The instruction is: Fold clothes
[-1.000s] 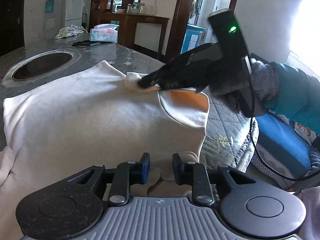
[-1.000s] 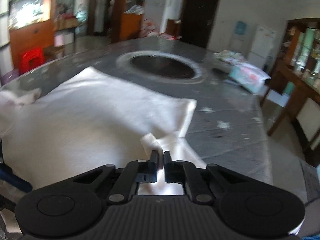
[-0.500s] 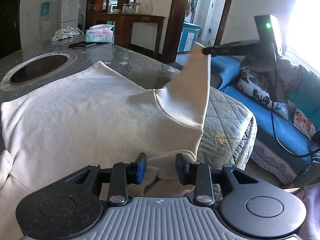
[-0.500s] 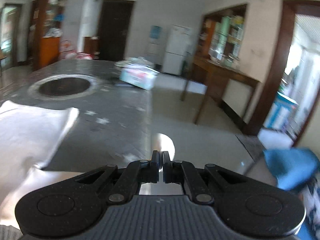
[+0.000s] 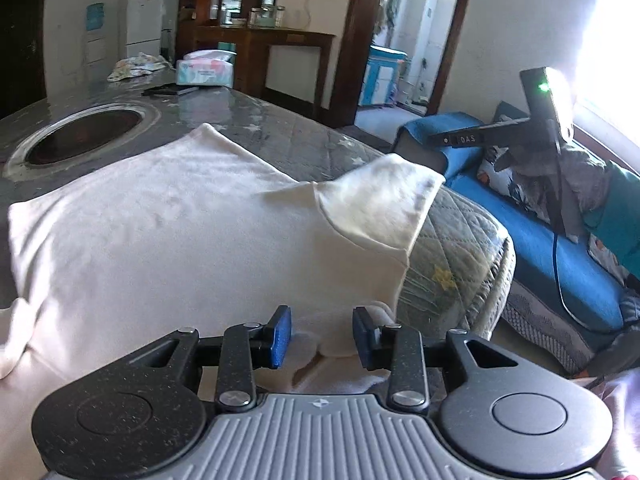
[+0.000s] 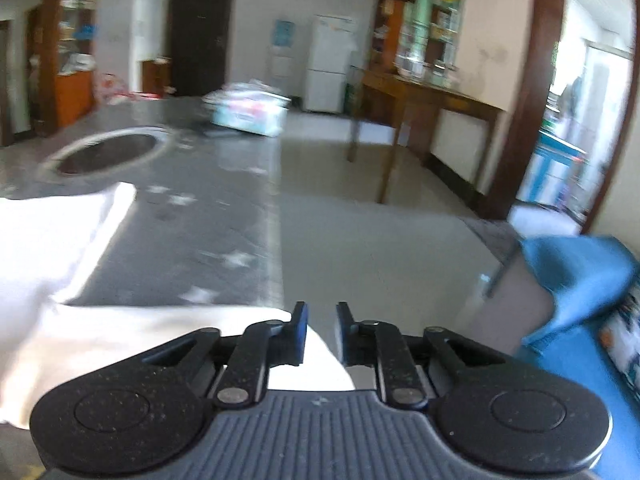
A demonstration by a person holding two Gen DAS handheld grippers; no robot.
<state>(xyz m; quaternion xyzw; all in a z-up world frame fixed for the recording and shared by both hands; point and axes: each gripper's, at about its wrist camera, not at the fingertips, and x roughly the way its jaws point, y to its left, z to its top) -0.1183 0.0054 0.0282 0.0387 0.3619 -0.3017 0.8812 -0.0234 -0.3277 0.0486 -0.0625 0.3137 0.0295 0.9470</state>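
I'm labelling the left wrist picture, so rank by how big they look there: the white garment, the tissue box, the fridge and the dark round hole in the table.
1. Garment, by far, though nearest the camera.
2. Hole.
3. Fridge and tissue box: too alike to rank, both far back.

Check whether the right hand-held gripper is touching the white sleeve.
Apart. The left wrist view shows the right hand-held gripper raised clear of the white sleeve, with blue sofa visible between them; its jaws are opening, empty.

Your grey table (image 5: 248, 116), round hole (image 5: 86, 134), white shirt (image 5: 168, 240) spread flat; tissue box (image 5: 205, 72), crumpled cloth (image 5: 138, 66) far end
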